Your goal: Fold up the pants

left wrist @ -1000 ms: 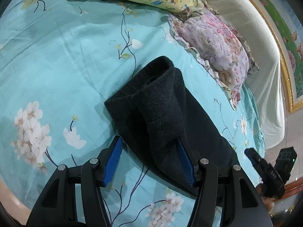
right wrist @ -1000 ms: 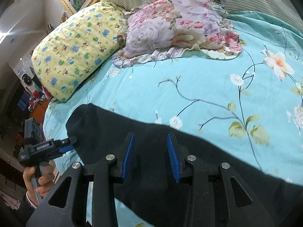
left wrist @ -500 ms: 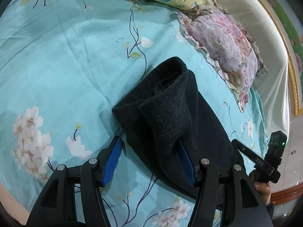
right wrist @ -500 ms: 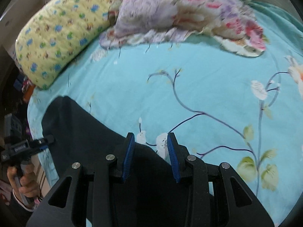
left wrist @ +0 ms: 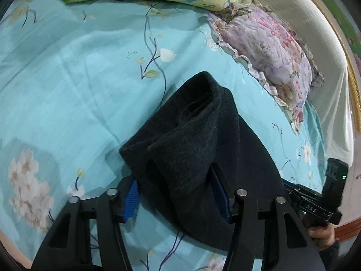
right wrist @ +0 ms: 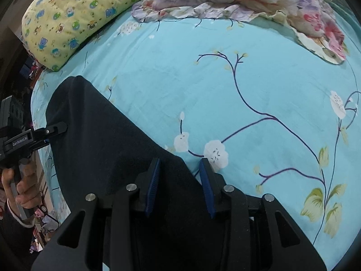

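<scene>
The work surface is a bed covered by a turquoise floral sheet (left wrist: 74, 85), with a yellow cartoon-print pillow (right wrist: 74, 15) and a pink-purple floral pillow (left wrist: 268, 52) lying side by side at its head. The dark pants (left wrist: 198, 149) lie on the sheet in a partly folded, bunched state, near the bed's edge. The left gripper (left wrist: 176, 194) has its jaws spread apart, straddling the raised end of the pants; blue pads (left wrist: 130, 196) line the fingers, and fabric sits between them without being clamped. The right gripper (right wrist: 179, 185) has its jaws set apart as well, positioned over the edge of the pants where cloth meets sheet, gripping nothing.
</scene>
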Demonstrator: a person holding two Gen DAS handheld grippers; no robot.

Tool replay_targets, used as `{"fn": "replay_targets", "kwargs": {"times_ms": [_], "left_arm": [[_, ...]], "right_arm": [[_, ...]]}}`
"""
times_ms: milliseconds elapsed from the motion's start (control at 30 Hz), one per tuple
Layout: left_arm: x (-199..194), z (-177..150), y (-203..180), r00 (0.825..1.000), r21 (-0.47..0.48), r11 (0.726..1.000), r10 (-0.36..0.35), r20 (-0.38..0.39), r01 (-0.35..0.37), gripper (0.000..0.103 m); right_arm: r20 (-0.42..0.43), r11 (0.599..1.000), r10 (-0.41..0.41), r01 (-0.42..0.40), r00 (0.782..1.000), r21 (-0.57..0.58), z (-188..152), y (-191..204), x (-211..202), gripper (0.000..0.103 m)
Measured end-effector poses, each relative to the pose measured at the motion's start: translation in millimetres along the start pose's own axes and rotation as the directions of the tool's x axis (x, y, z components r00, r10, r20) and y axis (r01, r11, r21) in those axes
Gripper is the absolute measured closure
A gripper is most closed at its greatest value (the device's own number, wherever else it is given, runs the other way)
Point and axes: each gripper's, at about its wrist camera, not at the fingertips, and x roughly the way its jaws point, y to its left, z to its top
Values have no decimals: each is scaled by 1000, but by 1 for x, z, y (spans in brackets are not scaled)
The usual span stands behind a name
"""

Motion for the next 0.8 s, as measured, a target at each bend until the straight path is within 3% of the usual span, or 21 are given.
{"fn": "replay_targets", "kwargs": {"times_ms": [33,100,233,333,400,500,633,800], "left_arm": [[0,0,-2,1000,16,1000,7,7,-7,59],[-2,1,-5,1000,37,999,-9,14,9,82],[-37,3,-9,990,73,993,-103,94,96,85],[-72,7,-9,957,127,966,-242,157,224,85],[-80,10,-9,947,162,952,-283,151,259,85],[-73,13,-3,953,183,951,-273,129,247,85],[-49,18,21,959,128,959,-267,95,254,85],[-21,17,26,981,142,974,-185,53,176,84]], "right_arm": [[1,1000,2,-2,1000,-12,0,3,0,79],[5,1000,1,-1,1000,-25,0,10,1,84],[72,999,-37,39,997,-30,-4,18,-16,92],[205,999,-41,38,978,21,-5,18,-52,93],[265,998,-47,33,963,59,-5,16,-67,93],[301,996,-53,30,952,79,-4,17,-70,93],[299,994,-63,34,952,103,-2,19,-50,93],[280,990,-67,27,958,142,-5,17,-22,93]]}}
